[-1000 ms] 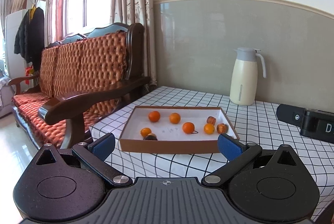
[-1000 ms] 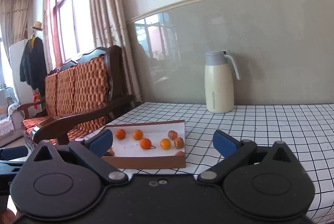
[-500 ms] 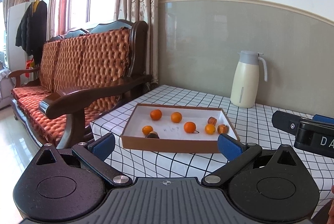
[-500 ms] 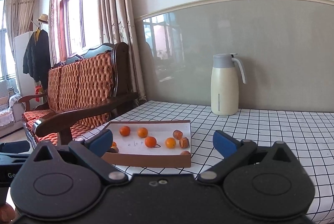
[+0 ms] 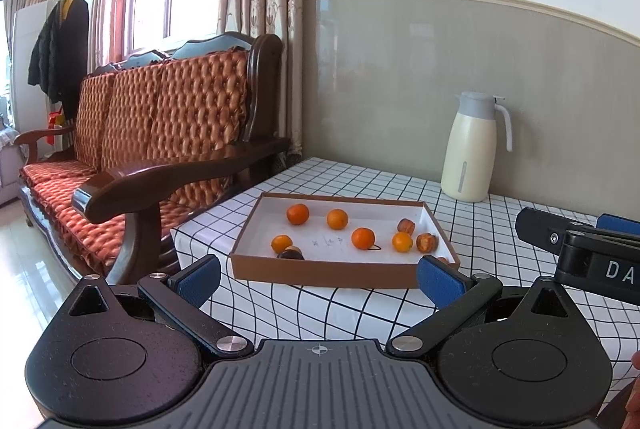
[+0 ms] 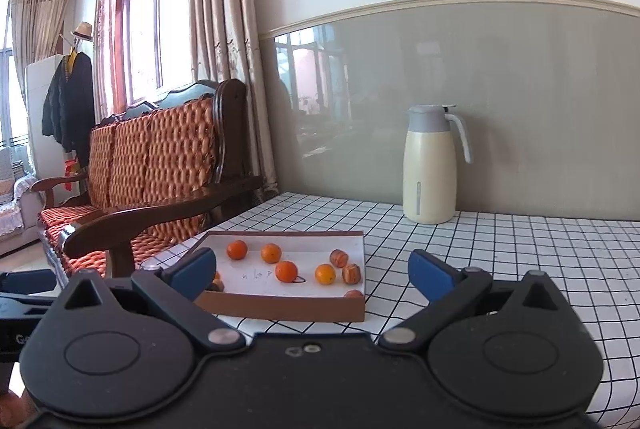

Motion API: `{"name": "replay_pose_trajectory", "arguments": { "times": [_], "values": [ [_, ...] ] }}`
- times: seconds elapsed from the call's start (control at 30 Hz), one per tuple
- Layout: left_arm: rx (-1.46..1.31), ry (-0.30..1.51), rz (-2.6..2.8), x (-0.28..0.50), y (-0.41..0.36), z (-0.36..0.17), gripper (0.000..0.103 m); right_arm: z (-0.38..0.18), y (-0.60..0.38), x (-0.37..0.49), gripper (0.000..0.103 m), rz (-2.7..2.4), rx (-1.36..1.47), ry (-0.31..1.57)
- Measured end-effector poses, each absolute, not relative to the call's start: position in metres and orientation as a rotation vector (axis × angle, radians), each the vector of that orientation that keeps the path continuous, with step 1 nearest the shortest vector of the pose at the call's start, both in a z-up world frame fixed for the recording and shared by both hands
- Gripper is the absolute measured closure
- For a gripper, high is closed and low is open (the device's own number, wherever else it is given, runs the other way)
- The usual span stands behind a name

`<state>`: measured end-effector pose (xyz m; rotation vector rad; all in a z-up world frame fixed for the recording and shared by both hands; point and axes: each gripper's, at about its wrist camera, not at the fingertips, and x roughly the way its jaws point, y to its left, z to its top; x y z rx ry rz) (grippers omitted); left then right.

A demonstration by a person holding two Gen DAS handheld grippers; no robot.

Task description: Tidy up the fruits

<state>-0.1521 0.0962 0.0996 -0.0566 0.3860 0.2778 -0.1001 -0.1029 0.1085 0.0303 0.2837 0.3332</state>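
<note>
A shallow brown cardboard box (image 5: 320, 271) (image 6: 280, 305) with a white inside lies at the table's left corner. In it lie several small oranges (image 5: 363, 238) (image 6: 286, 270) and several brown striped fruits (image 5: 427, 241) (image 6: 352, 272); a dark one (image 5: 291, 253) sits at the front left. My left gripper (image 5: 318, 275) is open and empty, in front of the box and short of it. My right gripper (image 6: 310, 271) is open and empty, to the box's right front. The right gripper's body also shows in the left wrist view (image 5: 592, 253).
A cream thermos jug (image 5: 472, 147) (image 6: 430, 165) stands at the back by the grey wall. The table wears a black-and-white checked cloth (image 6: 500, 249). A wooden sofa with orange cushions (image 5: 160, 141) stands close to the table's left edge.
Both grippers have drifted slightly; the view has shifted a little and the right gripper's body has come further into the left wrist view. The fruits have not moved.
</note>
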Motion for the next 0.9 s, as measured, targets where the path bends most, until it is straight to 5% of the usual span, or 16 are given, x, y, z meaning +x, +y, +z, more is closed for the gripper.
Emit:
{"name": "replay_pose_trajectory", "arguments": {
  "times": [0.9],
  "values": [
    [-0.100,0.388,0.196,-0.1494,0.0956,0.0902,0.000,0.1057,-0.1042,-0.0975,0.006,0.337,0.054,0.275]
  ]
}}
